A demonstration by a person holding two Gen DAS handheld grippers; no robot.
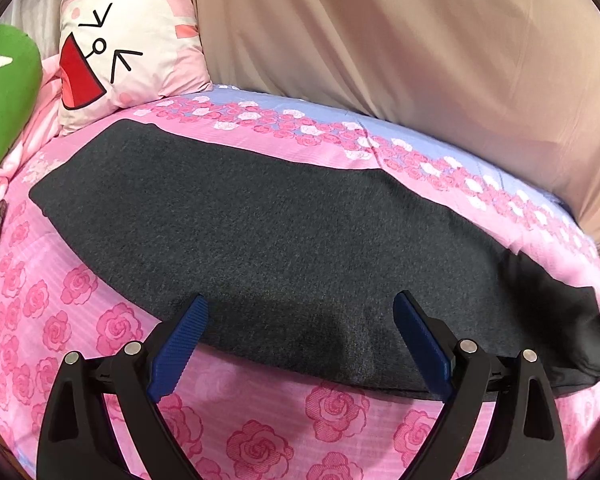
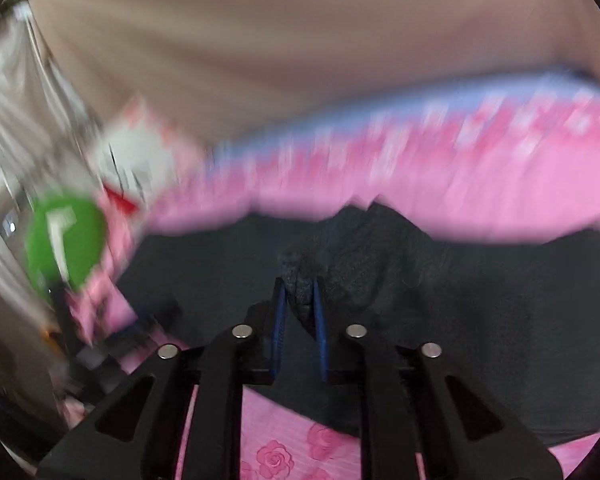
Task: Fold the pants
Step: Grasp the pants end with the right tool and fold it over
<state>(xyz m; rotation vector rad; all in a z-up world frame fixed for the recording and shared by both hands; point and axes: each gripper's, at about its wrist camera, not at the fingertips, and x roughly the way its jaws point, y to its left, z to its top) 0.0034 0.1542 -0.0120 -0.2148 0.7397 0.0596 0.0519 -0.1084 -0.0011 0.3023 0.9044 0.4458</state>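
Pinching pants [image 2: 340, 264], right gripper [image 2: 300, 292] — left gripper [image 1: 300, 316] spread

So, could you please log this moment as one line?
left gripper: open above pants | right gripper: shut on pants | bedsheet: underneath

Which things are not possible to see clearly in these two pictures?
- Right wrist view: cartoon pillow and green cushion smeared by motion blur.
- Left wrist view: pants' right end cut off by the lens edge.
- Right wrist view: pants fabric pinched in the right tool, fold shape unclear.
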